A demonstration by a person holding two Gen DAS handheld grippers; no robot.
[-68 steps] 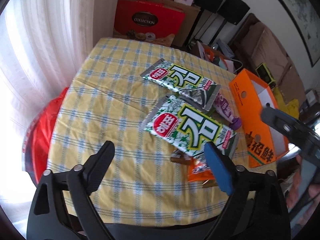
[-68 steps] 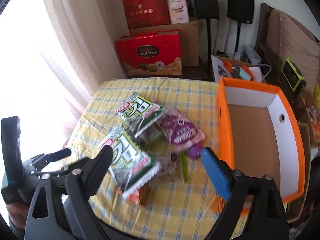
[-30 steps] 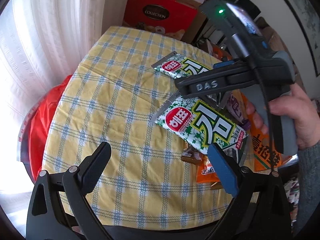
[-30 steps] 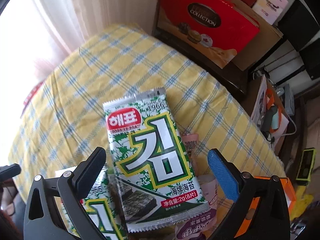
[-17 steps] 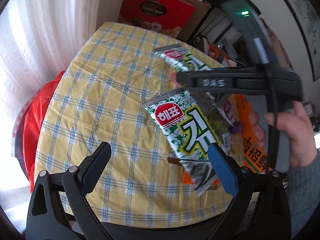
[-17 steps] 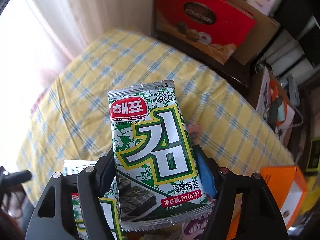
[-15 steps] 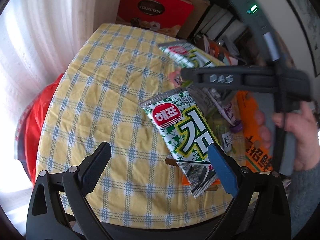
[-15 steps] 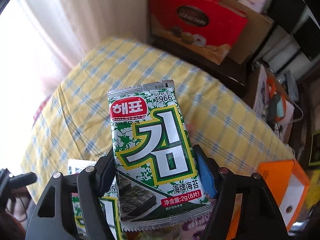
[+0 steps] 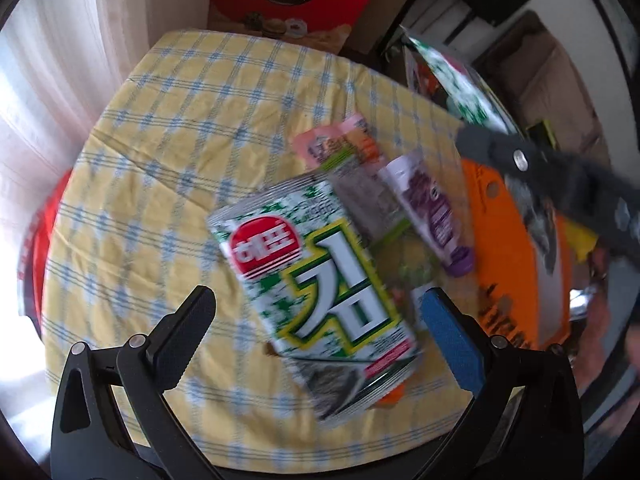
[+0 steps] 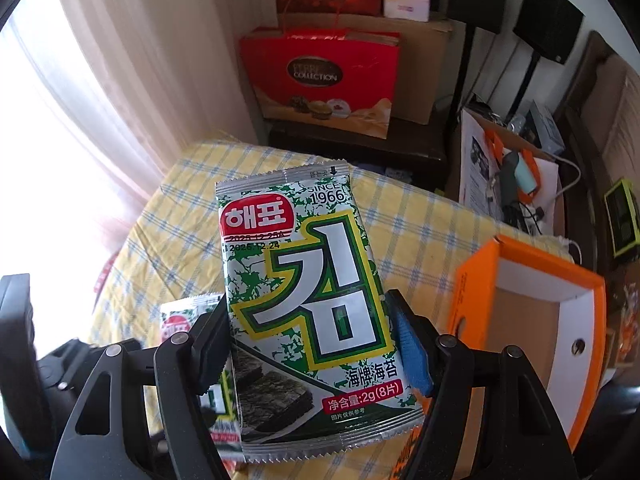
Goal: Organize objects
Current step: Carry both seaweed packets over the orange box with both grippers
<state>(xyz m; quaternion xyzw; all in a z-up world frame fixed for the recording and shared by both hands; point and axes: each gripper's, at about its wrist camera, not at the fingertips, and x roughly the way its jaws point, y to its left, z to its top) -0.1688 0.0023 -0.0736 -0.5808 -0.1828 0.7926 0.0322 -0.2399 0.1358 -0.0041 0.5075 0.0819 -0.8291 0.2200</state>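
R gripper [image 10: 310, 344] is clamped on a seaweed snack packet [image 10: 308, 300], black finger on its left edge, blue-padded finger on its right. Packet is flat, rectangular, glossy foil w/ crimped serrated ends, green-white print, red oval logo at the far end; held up off the table, face toward the cam. In the L wrist view the same packet shows blurred at far right [image 9: 460, 84], above the table edge, w/ the R gripper's dark body just right of it.

L gripper [image 9: 316, 320] stands wide, nothing between its fingers; one finger is ribbed black, the other has a blue pad. It hangs over a second seaweed packet [image 9: 320, 296], same foil type, lying flat on the table, long axis slanting near-right. This one also shows in the R view, at near left [image 10: 188, 320], mostly hidden behind the held one.

Table [image 9: 180, 128] is covered w/ a soft yellow cloth w/ blue-white check, lightly creased. Just right of the lying packet: a purple pouch [image 9: 436, 208] w/ round cap at its near end, and a pink sachet [image 9: 332, 140] farther back, partly under other wrappers (blurred, can't tell more).

Orange cardboard box [image 10: 588, 304], open top, white inner walls, brown floor, round hole in side wall, sits at the table's right edge. Red glossy gift box [image 10: 320, 80] stands beyond the table's far edge.
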